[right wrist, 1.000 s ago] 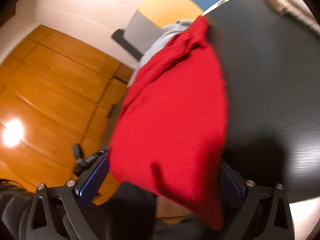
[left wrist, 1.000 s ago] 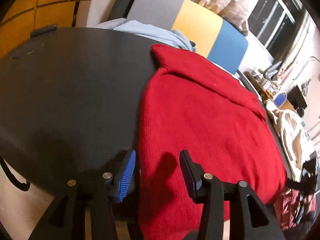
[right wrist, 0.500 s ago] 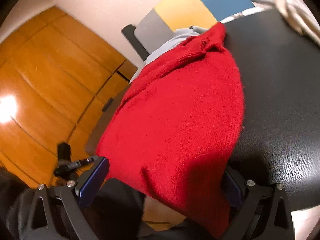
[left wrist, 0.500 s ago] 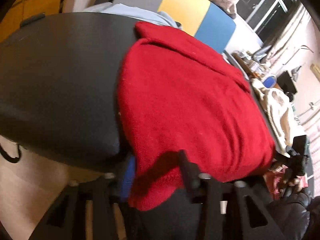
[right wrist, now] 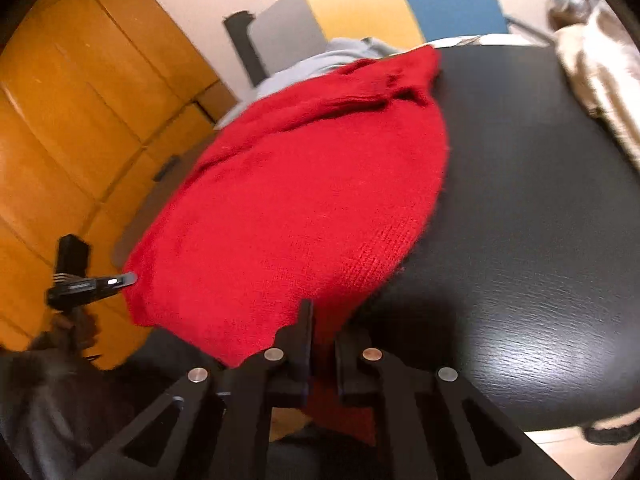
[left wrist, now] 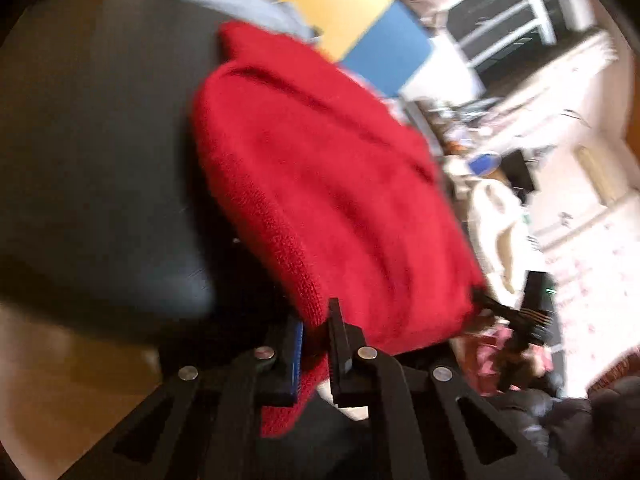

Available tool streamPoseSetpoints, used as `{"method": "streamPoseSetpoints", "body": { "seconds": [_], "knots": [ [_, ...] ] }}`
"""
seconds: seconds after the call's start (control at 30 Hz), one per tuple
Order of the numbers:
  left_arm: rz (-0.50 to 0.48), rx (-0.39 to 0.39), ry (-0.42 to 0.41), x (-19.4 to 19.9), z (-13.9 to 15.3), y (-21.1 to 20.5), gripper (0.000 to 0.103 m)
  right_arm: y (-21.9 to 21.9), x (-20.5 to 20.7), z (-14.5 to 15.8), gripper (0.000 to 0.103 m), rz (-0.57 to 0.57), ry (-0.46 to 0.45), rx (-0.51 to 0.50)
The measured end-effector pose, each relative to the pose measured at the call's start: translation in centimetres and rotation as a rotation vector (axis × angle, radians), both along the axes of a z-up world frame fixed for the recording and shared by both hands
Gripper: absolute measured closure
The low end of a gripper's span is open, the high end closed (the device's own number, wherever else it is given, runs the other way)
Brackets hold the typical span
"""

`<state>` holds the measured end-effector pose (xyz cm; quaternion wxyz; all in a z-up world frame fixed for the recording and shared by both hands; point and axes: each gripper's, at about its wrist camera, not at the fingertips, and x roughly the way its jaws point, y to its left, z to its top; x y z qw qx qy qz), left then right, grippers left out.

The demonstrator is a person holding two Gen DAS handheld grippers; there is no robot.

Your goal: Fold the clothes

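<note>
The left wrist view is motion-blurred throughout; items on the far surface [left wrist: 472, 128] cannot be identified. The red sweater [left wrist: 320, 184] hem is pinched inside the left gripper [left wrist: 316, 340], and the blue pad is largely covered by knit. In the right wrist view, the right gripper [right wrist: 322, 344] pads are concealed by cloth. The beige garment [right wrist: 600, 68] is cut off at the frame edge.

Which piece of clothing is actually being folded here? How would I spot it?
Find the black table. The red knit sweater lies on it, its near edge pinched by both tools. Unlike the pale blue garment behind it and the cream one beside it, it is bright red.
</note>
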<state>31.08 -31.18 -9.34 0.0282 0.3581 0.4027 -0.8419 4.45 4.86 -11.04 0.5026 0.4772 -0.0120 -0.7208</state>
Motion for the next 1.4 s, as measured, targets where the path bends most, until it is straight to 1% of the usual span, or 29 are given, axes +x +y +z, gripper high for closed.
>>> {"method": "streamPoseSetpoints", "body": {
  "seconds": [0.1, 0.2, 0.37, 0.47, 0.53, 0.63, 0.73, 0.8, 0.9, 0.93, 0.97, 1.0, 1.03, 1.1, 1.13, 1.2, 1.23, 1.27, 1.3, 1.33, 1.4],
  "knots": [
    [-0.020, 0.035, 0.069, -0.6, 1.0, -1.1, 0.095, -0.2, -1.0, 0.1, 0.094, -0.003, -0.053, -0.039],
    [-0.030, 0.059, 0.155, -0.4, 2.4, -2.4, 0.094, -0.8, -2.0, 1.4, 0.094, -0.007, -0.074, -0.113],
    [-0.017, 0.081, 0.305, -3.9, 5.1, -6.4, 0.094, -2.8, -4.5, 3.8, 0.094, -0.007, -0.085, -0.231],
    [-0.014, 0.056, 0.357, -7.2, 6.8, -8.3, 0.094, -4.9, -6.9, 4.8, 0.094, -0.012, -0.072, -0.275],
    [-0.006, 0.039, 0.386, -9.4, 7.6, -9.7, 0.094, -6.7, -9.5, 5.1, 0.094, -0.033, -0.065, -0.301],
    [0.041, 0.044, 0.386, -13.6, 7.3, -12.6, 0.094, -9.3, -13.9, 5.0, 0.094, -0.083, -0.074, -0.330],
    [0.109, 0.070, 0.317, -18.0, 4.7, -16.0, 0.094, -11.3, -18.1, 3.5, 0.094, -0.142, -0.108, -0.305],
    [0.140, 0.103, 0.249, -20.1, 2.2, -17.9, 0.094, -12.6, -20.8, 2.4, 0.094, -0.180, -0.130, -0.285],
    [0.154, 0.118, 0.187, -20.9, -0.4, -18.6, 0.094, -14.3, -22.9, 0.3, 0.094, -0.195, -0.160, -0.214],
    [0.158, 0.122, 0.168, -21.2, -1.2, -18.8, 0.095, -14.7, -23.0, -0.3, 0.094, -0.188, -0.167, -0.191],
    [0.162, 0.127, 0.148, -21.4, -2.1, -19.1, 0.095, -14.8, -22.9, -0.6, 0.091, -0.182, -0.165, -0.166],
    [0.166, 0.131, 0.128, -21.7, -2.9, -19.3, 0.095, -14.5, -22.4, -0.5, 0.091, -0.174, -0.156, -0.167],
    [0.170, 0.135, 0.108, -21.9, -3.7, -19.5, 0.095, -13.9, -21.8, 0.0, 0.091, -0.161, -0.150, -0.196],
    [0.164, 0.124, 0.103, -21.4, -4.1, -19.4, 0.094, -12.2, -20.1, 1.3, 0.091, -0.132, -0.166, -0.268],
    [0.160, 0.118, 0.102, -21.0, -4.2, -19.3, 0.094, -11.3, -19.2, 2.0, 0.090, -0.120, -0.172, -0.284],
    [0.164, 0.117, 0.101, -21.0, -4.2, -19.2, 0.094, -10.3, -17.6, 2.4, 0.084, -0.081, -0.195, -0.302],
    [0.166, 0.117, 0.100, -21.0, -4.2, -19.2, 0.093, -9.9, -16.8, 2.6, 0.070, -0.060, -0.208, -0.311],
    [0.168, 0.117, 0.100, -21.1, -4.2, -19.1, 0.093, -9.9, -16.3, 2.4, 0.046, -0.046, -0.211, -0.291],
    [0.170, 0.117, 0.099, -21.1, -4.2, -19.1, 0.093, -10.0, -15.8, 2.1, 0.036, -0.032, -0.213, -0.265],
    [0.172, 0.117, 0.098, -21.1, -4.2, -19.1, 0.093, -10.5, -15.6, 1.7, 0.030, -0.014, -0.215, -0.243],
    [0.177, 0.115, 0.095, -21.1, -4.2, -19.0, 0.093, -11.6, -15.6, 0.9, 0.030, 0.011, -0.239, -0.219]
  ]
}}
